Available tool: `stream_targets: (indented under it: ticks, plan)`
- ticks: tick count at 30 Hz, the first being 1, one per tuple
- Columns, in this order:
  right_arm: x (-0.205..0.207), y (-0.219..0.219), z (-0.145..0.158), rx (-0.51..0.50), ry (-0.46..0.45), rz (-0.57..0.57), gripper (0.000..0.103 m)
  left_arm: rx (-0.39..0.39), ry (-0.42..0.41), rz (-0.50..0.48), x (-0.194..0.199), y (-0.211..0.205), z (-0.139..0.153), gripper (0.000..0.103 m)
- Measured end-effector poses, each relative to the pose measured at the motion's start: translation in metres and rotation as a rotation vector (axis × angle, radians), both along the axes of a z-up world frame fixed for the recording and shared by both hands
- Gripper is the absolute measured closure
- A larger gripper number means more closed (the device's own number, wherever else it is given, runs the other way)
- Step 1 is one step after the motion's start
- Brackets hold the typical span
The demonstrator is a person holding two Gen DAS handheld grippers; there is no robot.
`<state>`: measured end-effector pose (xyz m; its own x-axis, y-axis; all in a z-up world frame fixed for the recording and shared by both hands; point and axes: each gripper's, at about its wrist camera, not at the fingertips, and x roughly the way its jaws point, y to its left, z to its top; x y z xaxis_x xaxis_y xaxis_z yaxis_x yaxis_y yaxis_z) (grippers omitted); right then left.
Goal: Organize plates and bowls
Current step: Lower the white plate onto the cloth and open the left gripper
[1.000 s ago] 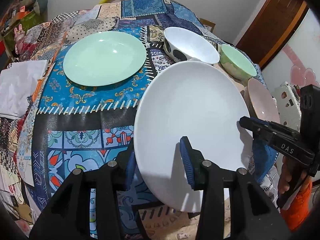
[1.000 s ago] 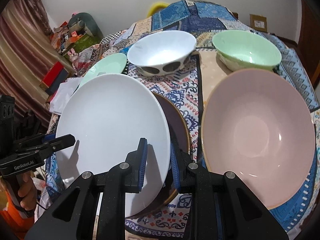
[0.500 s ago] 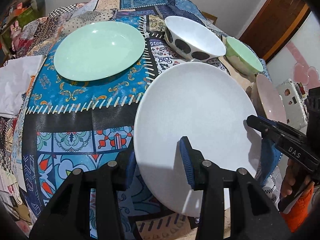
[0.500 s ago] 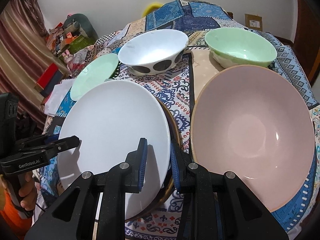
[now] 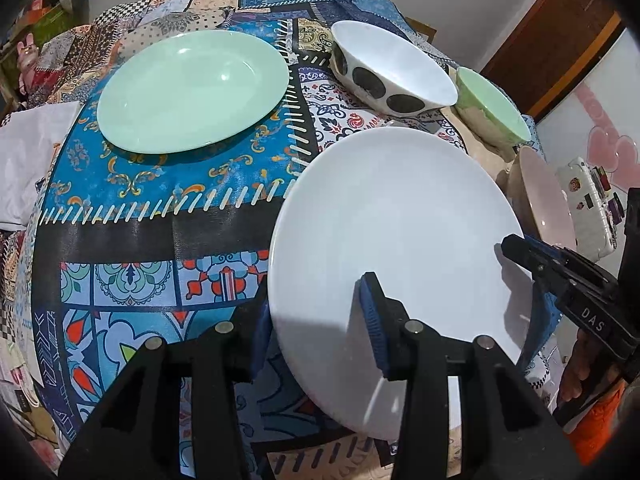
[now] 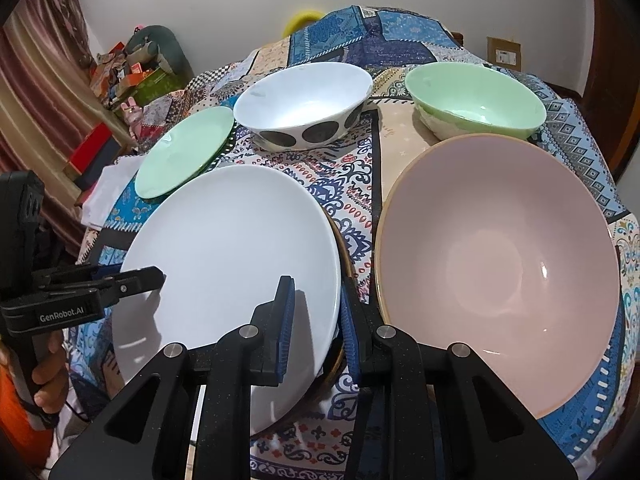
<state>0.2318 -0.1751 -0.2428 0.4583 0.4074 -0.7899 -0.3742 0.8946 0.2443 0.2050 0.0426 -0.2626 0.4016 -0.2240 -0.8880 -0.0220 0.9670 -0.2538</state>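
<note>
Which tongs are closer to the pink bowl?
Right. The right tongs grip the white plate's edge right beside the pink bowl; the left tongs hold the plate's far edge, farther away.

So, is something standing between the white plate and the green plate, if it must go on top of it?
Nothing visible does. Both tongs, left and right, grip the white plate; only bare tablecloth lies between it and the green plate.

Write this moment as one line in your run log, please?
left gripper: straddles white plate rim | right gripper: straddles opposite rim | beneath: brown plate | green plate: on table
</note>
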Motion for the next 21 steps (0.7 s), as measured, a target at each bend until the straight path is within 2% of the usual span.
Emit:
stream_targets:
  ticks: [5, 9, 15, 21]
  plan:
    - [-0.002, 0.004, 0.000, -0.057, -0.031, 0.002, 0.082, -0.005, 0.007, -0.008, 0.000, -0.002, -0.001, 0.061]
    - [-0.003, 0.005, 0.000, -0.093, -0.046, 0.001, 0.082, 0.054, -0.003, -0.018, -0.002, -0.009, -0.001, 0.060]
    - [-0.003, 0.000, 0.002, -0.070, -0.024, -0.004, 0.082, 0.033, -0.015, -0.006, -0.004, -0.005, 0.003, 0.061]
    - [-0.009, 0.003, 0.008, -0.067, -0.040, -0.003, 0.082, 0.066, -0.063, -0.013, -0.011, -0.005, 0.021, 0.060]
